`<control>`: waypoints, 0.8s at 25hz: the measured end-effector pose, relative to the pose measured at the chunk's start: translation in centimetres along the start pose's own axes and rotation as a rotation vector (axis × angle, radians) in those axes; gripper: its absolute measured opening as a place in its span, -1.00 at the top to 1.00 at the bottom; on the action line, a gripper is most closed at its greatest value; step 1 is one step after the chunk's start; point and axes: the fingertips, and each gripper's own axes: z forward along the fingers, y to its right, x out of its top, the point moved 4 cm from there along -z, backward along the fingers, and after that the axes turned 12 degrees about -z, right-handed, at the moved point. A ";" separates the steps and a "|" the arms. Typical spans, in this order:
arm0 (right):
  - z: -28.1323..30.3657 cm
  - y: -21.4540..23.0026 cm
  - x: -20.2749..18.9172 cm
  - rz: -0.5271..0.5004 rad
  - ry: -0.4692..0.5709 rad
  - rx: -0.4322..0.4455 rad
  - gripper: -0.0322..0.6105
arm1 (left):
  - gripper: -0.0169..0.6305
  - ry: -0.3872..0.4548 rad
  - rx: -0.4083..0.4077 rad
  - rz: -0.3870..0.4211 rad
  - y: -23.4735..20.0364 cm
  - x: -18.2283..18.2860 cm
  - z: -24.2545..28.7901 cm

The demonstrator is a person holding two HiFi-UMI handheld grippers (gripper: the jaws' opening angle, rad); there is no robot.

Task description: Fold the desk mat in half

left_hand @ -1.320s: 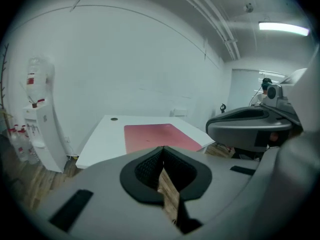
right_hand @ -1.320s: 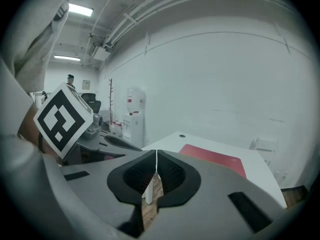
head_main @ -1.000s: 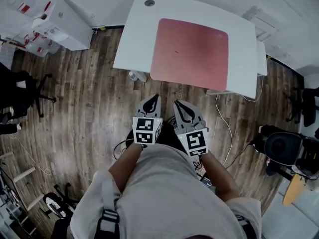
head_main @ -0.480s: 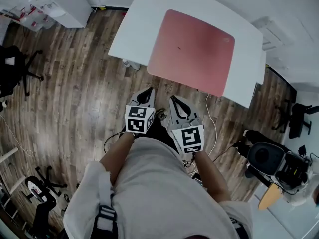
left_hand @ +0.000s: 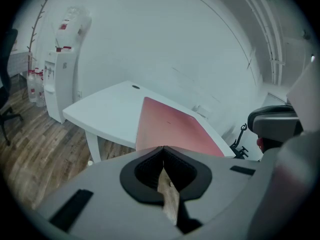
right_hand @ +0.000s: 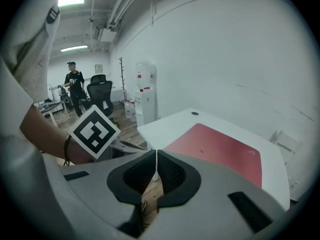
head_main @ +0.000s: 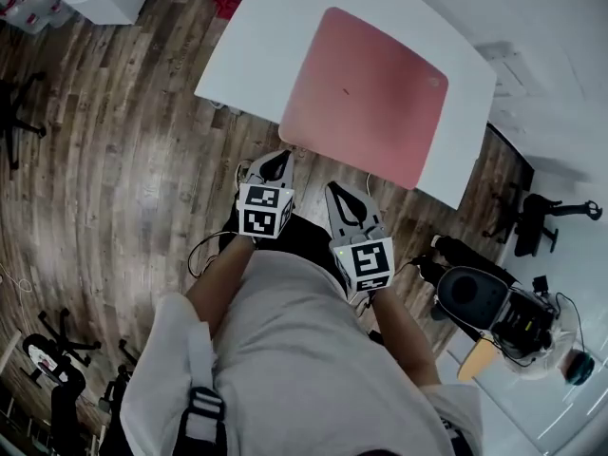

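item: desk mat (head_main: pixel 366 93), pink-red, rectangular with rounded corners. location: lies flat and unfolded on the white desk (head_main: pixel 252 41), taking up the desk's right portion as the head view shows it; its near edge runs along the desk's front edge. no gripper touches it.

item: left gripper (head_main: pixel 275 162). condition: jaws pressed together at the tips, nothing between them; wooden floor shows through the gap behind the tips in the left gripper view (left_hand: pixel 162 148). location: held in front of the person's body, just short of the desk's near edge, pointing towards the mat's (left_hand: pixel 170 129) near left corner. marker cube (head_main: pixel 265 209) on top.

item: right gripper (head_main: pixel 336 194). condition: jaws likewise closed tip to tip and empty in the right gripper view (right_hand: pixel 156 151). location: beside the left gripper, apart from the desk, aimed at the mat (right_hand: pixel 220 149).

surroundings: wooden floor (head_main: pixel 123 160); water dispenser (left_hand: pixel 57 81) against the wall left of the desk (left_hand: pixel 102 111); black office chair (head_main: pixel 475 297) at the right of the head view; a second person (right_hand: pixel 75 84) standing far back in the room beside another chair (right_hand: pixel 100 95).
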 end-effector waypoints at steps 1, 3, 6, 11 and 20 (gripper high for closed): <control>0.5 0.2 0.0 0.006 -0.008 -0.003 0.77 | 0.91 -0.009 -0.005 -0.010 -0.5 -0.1 0.6; 1.5 0.3 0.1 0.013 -0.018 -0.002 0.77 | 0.91 -0.025 -0.009 -0.039 -1.6 -0.4 1.4; 2.1 0.4 0.4 -0.017 -0.028 0.013 0.77 | 0.91 -0.026 -0.012 -0.097 -2.5 -0.7 1.8; 3.0 2.0 0.2 -0.040 -0.004 0.049 0.77 | 0.91 0.004 0.000 -0.129 -3.5 -0.6 3.1; 1.9 4.1 -0.8 -0.092 -0.001 0.079 0.77 | 0.53 0.000 -0.018 -0.376 -5.2 -1.8 4.3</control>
